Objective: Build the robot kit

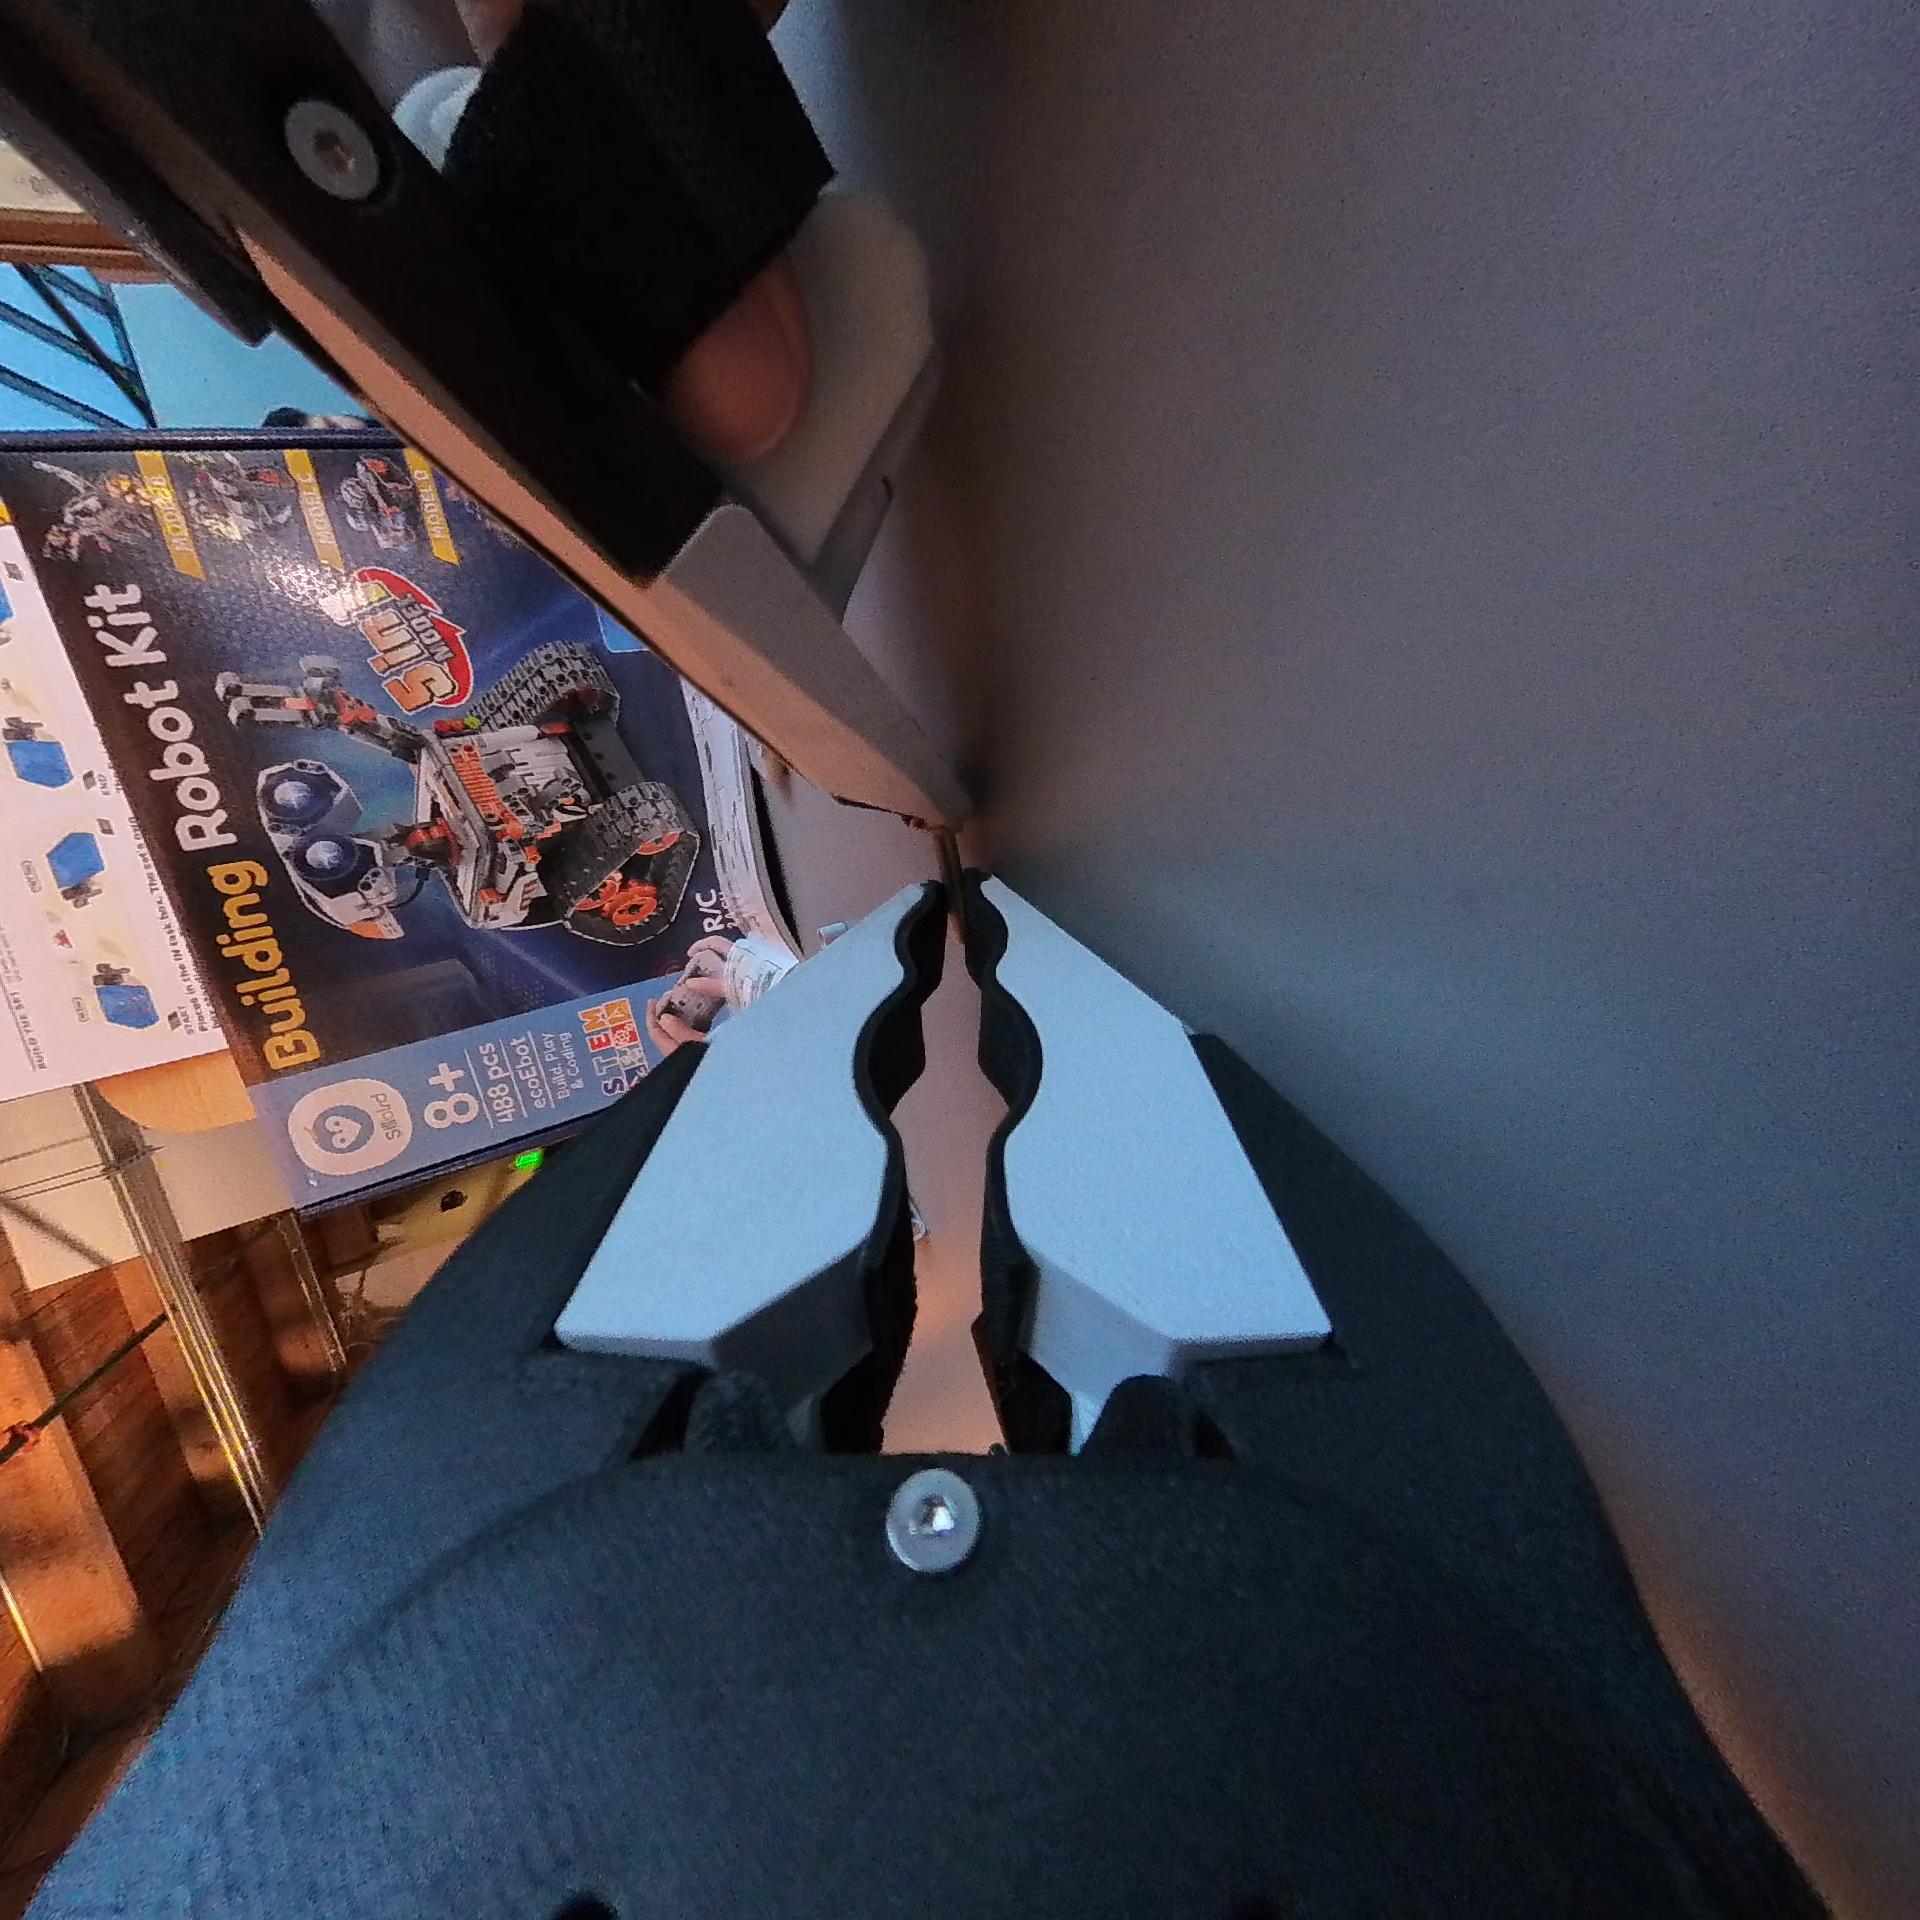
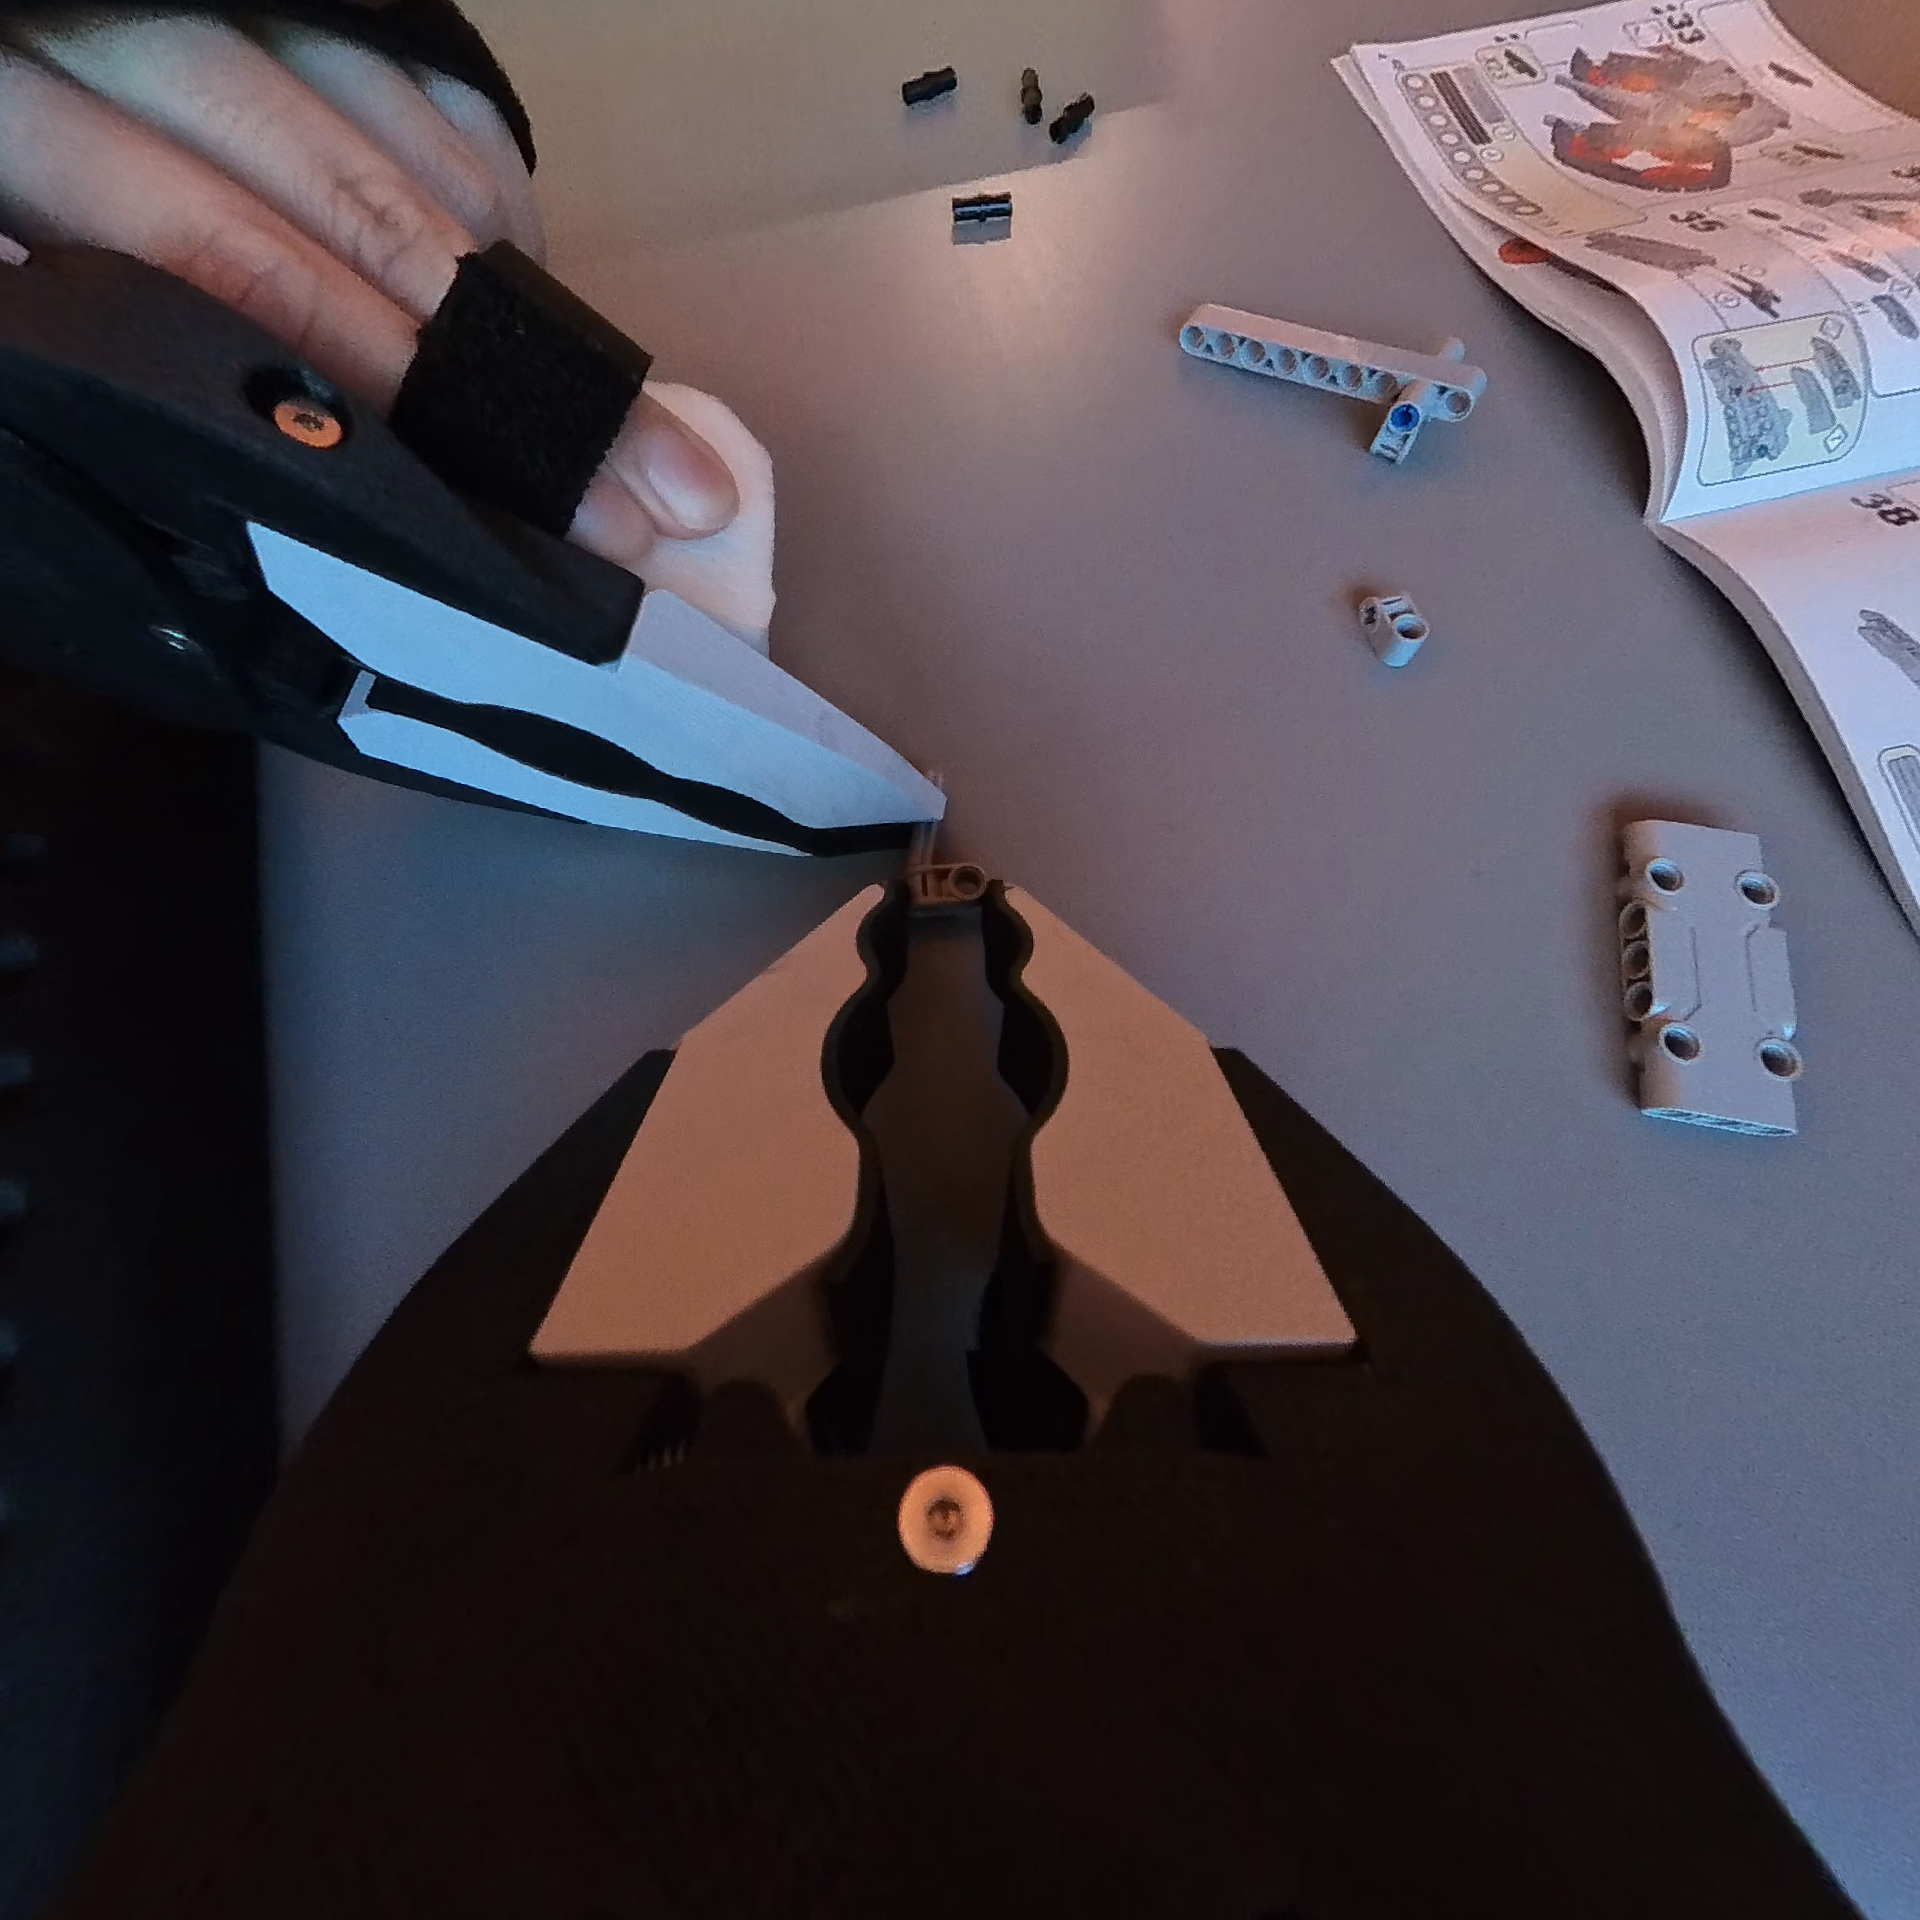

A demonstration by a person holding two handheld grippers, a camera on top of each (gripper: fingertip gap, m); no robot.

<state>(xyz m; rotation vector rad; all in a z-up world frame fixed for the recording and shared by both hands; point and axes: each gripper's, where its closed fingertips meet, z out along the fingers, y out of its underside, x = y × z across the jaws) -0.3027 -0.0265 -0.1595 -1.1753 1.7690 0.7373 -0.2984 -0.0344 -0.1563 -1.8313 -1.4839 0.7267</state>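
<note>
My right gripper (image 2: pixel 945 896) is shut on a small grey holed connector (image 2: pixel 951 883) and holds it just over the grey table (image 2: pixel 1143 644). My left gripper (image 1: pixel 954 896) is shut on a thin grey axle (image 1: pixel 950 860). In the right wrist view the left gripper (image 2: pixel 914 821) comes in from the left, and its axle (image 2: pixel 928 836) meets the connector's top. In the left wrist view the right gripper (image 1: pixel 930 805) reaches down from the upper left, its tips right at the axle's end. A person's fingers show on both handles.
On the table lie a long grey holed beam with a side piece (image 2: pixel 1320 364), a small grey connector (image 2: pixel 1392 627), a grey panel block (image 2: pixel 1709 982), several black pins (image 2: pixel 982 208) and an open instruction booklet (image 2: pixel 1714 312). A blue kit box (image 1: pixel 364 779) stands at the left. Only a small space, under 4 cm, lies between the two pairs of fingers.
</note>
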